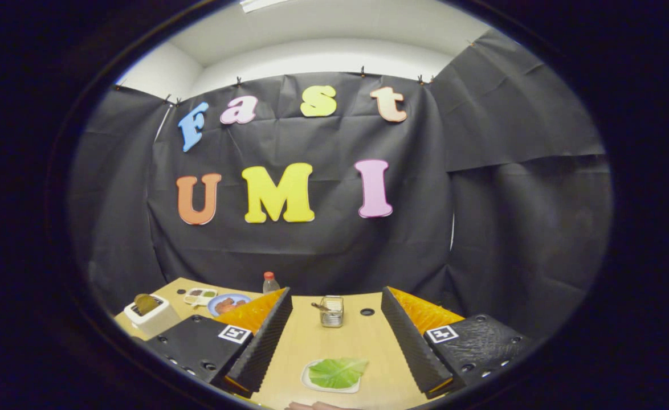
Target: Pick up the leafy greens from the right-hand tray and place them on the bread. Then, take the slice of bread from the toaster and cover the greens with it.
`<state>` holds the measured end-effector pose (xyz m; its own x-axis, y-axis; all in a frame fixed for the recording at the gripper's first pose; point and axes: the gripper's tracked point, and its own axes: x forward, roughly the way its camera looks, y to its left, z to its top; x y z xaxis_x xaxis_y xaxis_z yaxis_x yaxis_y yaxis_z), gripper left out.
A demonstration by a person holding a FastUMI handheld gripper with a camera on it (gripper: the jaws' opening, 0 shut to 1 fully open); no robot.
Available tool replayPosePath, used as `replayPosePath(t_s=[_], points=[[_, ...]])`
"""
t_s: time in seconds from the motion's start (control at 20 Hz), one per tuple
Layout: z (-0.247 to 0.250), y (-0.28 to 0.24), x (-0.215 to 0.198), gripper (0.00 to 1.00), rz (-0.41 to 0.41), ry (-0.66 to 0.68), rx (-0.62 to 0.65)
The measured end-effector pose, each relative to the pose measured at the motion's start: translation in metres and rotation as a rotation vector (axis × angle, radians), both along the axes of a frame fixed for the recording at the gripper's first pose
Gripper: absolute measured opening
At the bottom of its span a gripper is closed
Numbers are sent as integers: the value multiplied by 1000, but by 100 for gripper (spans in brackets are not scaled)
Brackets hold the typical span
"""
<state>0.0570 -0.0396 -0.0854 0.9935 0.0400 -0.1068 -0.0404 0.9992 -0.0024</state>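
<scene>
A pale matt wood grain is shown by the table (363, 341). The open gripper (337, 336) is faced with ribbed black fingers (266, 341). A wire-mesh metal basket (331, 311) is seen near the table's far edge.

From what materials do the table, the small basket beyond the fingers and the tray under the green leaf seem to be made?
Table: apparently light wood or laminate, matte, with faint grain. Small basket: probably metal wire, since it glints silver. Tray: white and smooth, perhaps plastic or foam. The leaf lies on it between the open gripper's fingers.

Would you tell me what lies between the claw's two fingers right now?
In the gripper view, the open claw frames bare wooden table with the leafy green on its white tray.
</scene>
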Motion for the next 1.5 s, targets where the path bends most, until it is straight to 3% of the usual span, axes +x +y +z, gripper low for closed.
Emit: replayPosePath(t_s=[0.6,1.0,1.25,1.5], points=[[-257,-50,88,95,-6,532,4],[-326,-42,123,90,18,730,71],[-324,-49,132,45,-29,719,12],[-312,-46,130,8,-41,688,-26]])
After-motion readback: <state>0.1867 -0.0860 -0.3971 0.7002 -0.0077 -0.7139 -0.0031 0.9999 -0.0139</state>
